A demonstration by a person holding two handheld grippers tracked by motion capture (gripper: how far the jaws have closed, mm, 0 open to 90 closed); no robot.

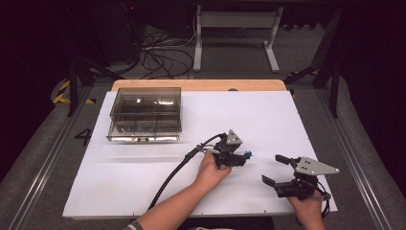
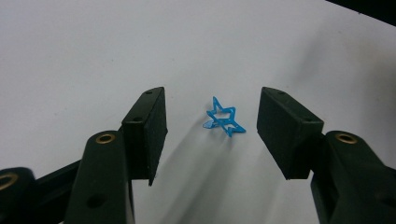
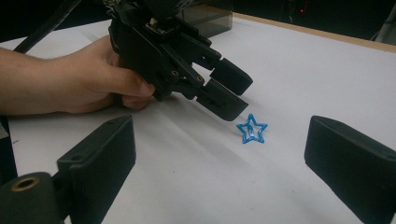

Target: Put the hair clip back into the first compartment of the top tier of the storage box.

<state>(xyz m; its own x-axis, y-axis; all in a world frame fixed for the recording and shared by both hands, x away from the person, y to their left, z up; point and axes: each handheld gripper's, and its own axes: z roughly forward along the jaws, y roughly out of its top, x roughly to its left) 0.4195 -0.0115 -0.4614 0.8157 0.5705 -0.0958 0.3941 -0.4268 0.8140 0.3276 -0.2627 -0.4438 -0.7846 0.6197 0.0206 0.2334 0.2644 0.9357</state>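
Note:
A small blue star-shaped clip [image 2: 224, 119] lies flat on the white sheet [image 1: 143, 182]. My left gripper [image 2: 212, 105] is tilted down over it and stands open, with the star between the jaws and touching neither pad. In the high view the star [image 1: 248, 154] peeks out just right of the left gripper [image 1: 242, 155]. My right gripper [image 1: 273, 168] rests near the front right of the sheet, wide open and holding nothing. The right gripper view [image 3: 219, 144] looks across at the star [image 3: 252, 129] and at the left gripper [image 3: 231, 93] hovering just left of it.
A smoky clear plastic box [image 1: 146, 114] with compartments stands at the back left of the sheet. The left gripper's black cable [image 1: 177, 172] trails toward the front edge. A wooden table edge [image 1: 201, 85] runs along the back.

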